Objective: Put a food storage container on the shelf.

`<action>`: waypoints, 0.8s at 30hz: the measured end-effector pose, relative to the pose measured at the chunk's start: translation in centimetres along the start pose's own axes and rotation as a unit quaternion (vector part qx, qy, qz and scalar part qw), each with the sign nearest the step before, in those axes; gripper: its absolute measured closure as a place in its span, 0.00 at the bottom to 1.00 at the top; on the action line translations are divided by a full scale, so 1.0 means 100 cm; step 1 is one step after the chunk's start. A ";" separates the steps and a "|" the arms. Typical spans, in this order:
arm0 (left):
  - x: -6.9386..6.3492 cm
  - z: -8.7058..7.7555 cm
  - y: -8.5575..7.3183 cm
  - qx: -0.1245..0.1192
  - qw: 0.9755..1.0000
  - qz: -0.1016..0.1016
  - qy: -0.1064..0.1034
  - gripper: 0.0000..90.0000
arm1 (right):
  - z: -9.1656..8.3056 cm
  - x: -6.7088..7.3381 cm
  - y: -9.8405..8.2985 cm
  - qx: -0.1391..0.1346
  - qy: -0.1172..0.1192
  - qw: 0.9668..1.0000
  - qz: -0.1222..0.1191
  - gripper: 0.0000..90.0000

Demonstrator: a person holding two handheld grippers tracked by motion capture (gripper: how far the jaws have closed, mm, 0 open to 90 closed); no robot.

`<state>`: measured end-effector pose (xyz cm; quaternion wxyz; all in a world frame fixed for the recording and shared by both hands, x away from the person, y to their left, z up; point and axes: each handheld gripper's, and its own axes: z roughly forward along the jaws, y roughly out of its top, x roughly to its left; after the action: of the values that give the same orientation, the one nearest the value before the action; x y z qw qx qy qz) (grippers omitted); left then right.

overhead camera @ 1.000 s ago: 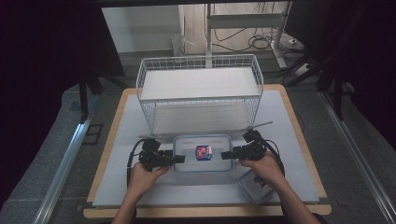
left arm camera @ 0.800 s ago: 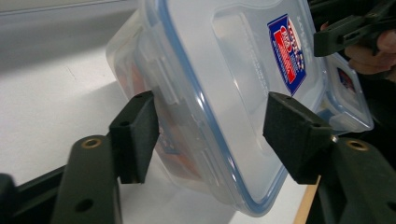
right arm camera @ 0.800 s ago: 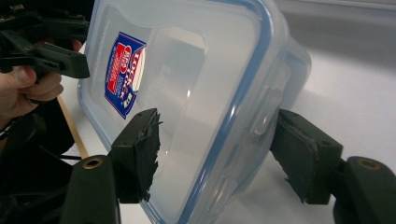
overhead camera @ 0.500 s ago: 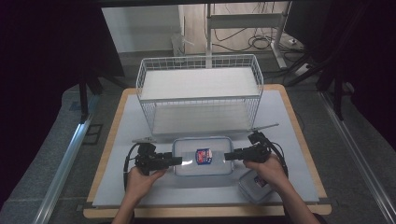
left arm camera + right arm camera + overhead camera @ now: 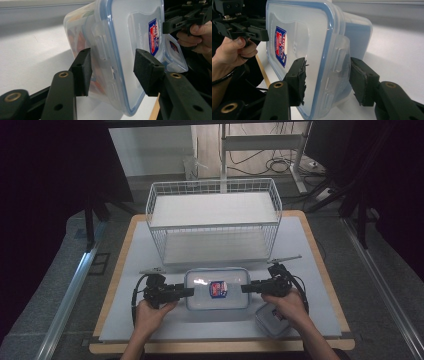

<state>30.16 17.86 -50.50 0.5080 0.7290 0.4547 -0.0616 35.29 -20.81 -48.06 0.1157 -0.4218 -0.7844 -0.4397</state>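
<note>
A clear plastic box [image 5: 217, 289] with a blue-rimmed lid and a red and blue label lies at the middle of the white mat. My left gripper [image 5: 189, 292] is at its left end and my right gripper [image 5: 246, 288] at its right end, both pointing inward. In the left gripper view the box [image 5: 125, 37] stands between the jaws of my left gripper [image 5: 112, 72], which straddle the end clip with gaps on both sides. In the right gripper view my right gripper [image 5: 327, 80] straddles the box's [image 5: 312, 37] other end clip, also open.
A white wire basket [image 5: 215, 220] with two shelves stands just behind the box. A smaller lidded box [image 5: 270, 321] sits by the right hand near the front edge. The wooden table edge [image 5: 115, 270] frames the mat.
Both grippers and the box between them have shifted slightly toward the front edge. The jaws still stand at the box's two ends.
</note>
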 end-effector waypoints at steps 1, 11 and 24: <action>-0.001 -0.001 0.001 -0.001 1.000 0.000 0.002 0.56 | -0.001 0.000 0.000 -0.001 0.001 1.000 -0.001 0.56; -0.001 -0.002 0.005 -0.006 1.000 0.001 0.007 0.57 | -0.002 0.006 0.001 -0.018 -0.011 1.000 -0.018 0.56; -0.015 -0.018 0.027 -0.030 0.999 0.028 0.014 0.58 | -0.016 0.018 0.017 -0.054 -0.006 0.998 -0.038 0.56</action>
<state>30.54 18.18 -46.99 0.5246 0.7265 0.4432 -0.0237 35.15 -20.62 -45.08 0.0718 -0.4001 -0.7757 -0.4827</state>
